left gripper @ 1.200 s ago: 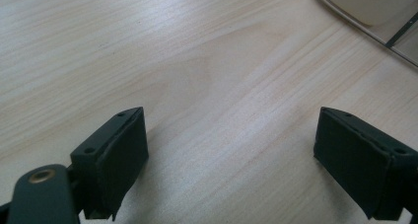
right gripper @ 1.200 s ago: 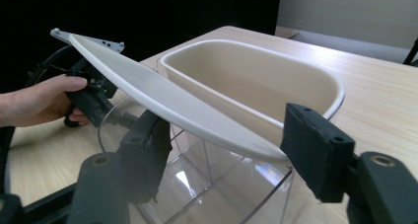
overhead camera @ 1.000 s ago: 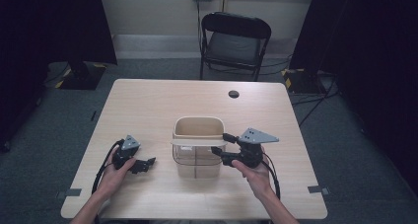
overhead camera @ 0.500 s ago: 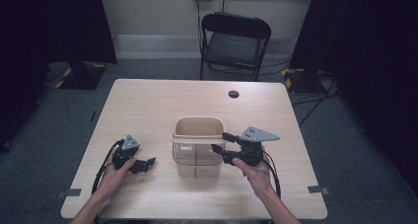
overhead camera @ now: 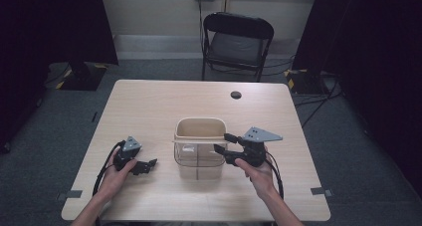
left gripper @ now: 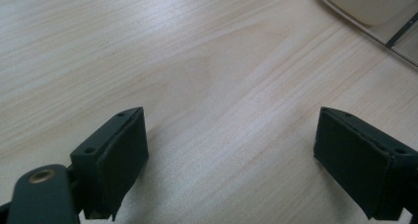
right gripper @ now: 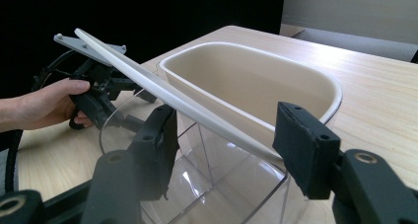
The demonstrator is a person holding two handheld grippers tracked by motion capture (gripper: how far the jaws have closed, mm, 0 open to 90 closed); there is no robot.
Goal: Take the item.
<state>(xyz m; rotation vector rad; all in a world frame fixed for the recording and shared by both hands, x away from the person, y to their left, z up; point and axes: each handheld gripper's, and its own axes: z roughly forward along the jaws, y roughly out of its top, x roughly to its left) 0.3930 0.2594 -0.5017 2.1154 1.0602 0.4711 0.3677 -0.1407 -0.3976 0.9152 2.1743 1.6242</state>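
Observation:
A clear tub [overhead camera: 199,161] with a beige insert [overhead camera: 200,124] stands in the middle of the wooden table [overhead camera: 149,101]. A thin white handle [overhead camera: 199,140] lies across its front rim. My right gripper [overhead camera: 221,142] is at the tub's right side. Its jaws have just been closing, and the white handle [right gripper: 207,120] runs slantwise between them over the clear wall [right gripper: 222,184]. I see no firm pinch by the right gripper [right gripper: 224,145]. My left gripper [overhead camera: 148,166] rests low on the table left of the tub, and the left gripper [left gripper: 231,160] stands open over bare wood.
A small black round disc [overhead camera: 236,94] lies near the table's far edge. A black folding chair [overhead camera: 238,42] stands behind the table. The tub's corner [left gripper: 374,17] is just ahead and to the right of the left jaws. A hand [right gripper: 39,105] holds the left gripper beyond the tub.
The right gripper's jaws have drawn a little closer together at the tub's right rim. Both hands and the tub have stayed where they were.

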